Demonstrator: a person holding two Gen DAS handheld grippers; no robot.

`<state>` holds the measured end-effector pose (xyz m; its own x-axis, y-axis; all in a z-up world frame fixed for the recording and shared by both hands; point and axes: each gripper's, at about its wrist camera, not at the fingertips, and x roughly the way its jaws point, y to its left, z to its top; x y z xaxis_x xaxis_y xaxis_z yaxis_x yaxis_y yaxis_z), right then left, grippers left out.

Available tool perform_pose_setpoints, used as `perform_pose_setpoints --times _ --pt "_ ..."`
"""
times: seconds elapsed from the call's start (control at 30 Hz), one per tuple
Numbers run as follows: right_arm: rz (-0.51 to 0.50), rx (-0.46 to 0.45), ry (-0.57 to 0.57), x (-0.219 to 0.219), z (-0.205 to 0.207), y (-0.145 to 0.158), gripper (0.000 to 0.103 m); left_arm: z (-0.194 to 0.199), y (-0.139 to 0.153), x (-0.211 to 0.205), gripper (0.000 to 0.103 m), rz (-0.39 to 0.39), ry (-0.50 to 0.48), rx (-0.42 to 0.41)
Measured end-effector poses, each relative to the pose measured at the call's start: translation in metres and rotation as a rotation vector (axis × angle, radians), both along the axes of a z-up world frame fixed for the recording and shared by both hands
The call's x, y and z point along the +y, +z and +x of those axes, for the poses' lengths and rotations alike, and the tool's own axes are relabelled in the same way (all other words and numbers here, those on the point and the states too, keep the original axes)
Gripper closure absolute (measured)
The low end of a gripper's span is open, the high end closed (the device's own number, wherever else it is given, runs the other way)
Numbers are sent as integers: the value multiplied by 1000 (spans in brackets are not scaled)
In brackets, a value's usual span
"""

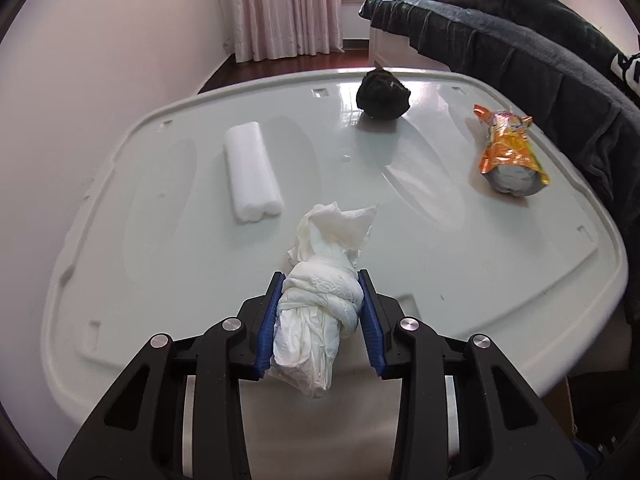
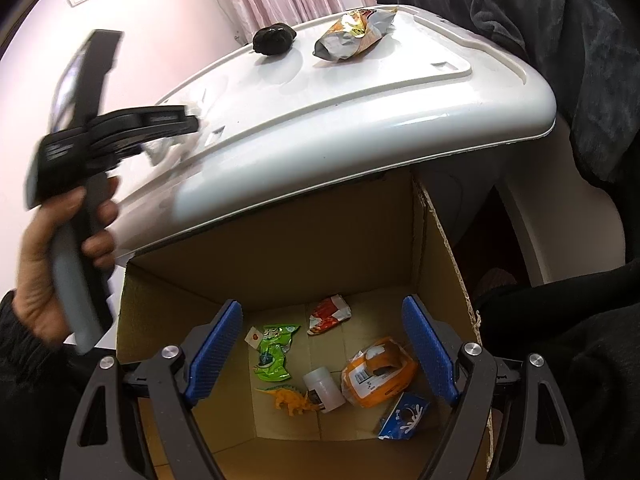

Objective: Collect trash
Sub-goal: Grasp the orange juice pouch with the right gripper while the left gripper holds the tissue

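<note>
My left gripper (image 1: 322,278) is shut on a crumpled white tissue wad (image 1: 320,292), held just above the near part of the white table (image 1: 160,240). On the table lie a white foam roll (image 1: 251,171), a black crumpled ball (image 1: 383,95) and an orange snack bag (image 1: 507,150). My right gripper (image 2: 324,322) is open and empty above an open cardboard box (image 2: 280,248) that holds several pieces of trash. The left gripper (image 2: 172,124) shows blurred in the right wrist view, with the tissue (image 2: 166,150) in it.
The box stands on the floor under the table's near edge (image 2: 360,136). Inside it are a green wrapper (image 2: 274,350), an orange packet (image 2: 378,374), a white bottle (image 2: 324,388) and a toy dinosaur (image 2: 292,398). Dark clothing (image 1: 540,52) lies at the table's right.
</note>
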<state>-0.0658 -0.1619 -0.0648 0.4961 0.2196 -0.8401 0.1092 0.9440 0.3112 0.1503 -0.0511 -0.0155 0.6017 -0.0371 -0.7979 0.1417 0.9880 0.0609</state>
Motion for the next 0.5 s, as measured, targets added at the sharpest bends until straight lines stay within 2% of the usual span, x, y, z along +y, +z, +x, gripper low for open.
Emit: perform_pose_setpoints --times 0.13,0.3,0.5 --pt "-16 3 5 2 0 -1 22 -23 15 11 68 9 30 10" --pt "-47 1 13 5 0 -3 22 -52 32 33 68 -29 78 52" --pt "-41 -72 -11 -5 9 18 22 -51 45 47 68 -40 120 -21"
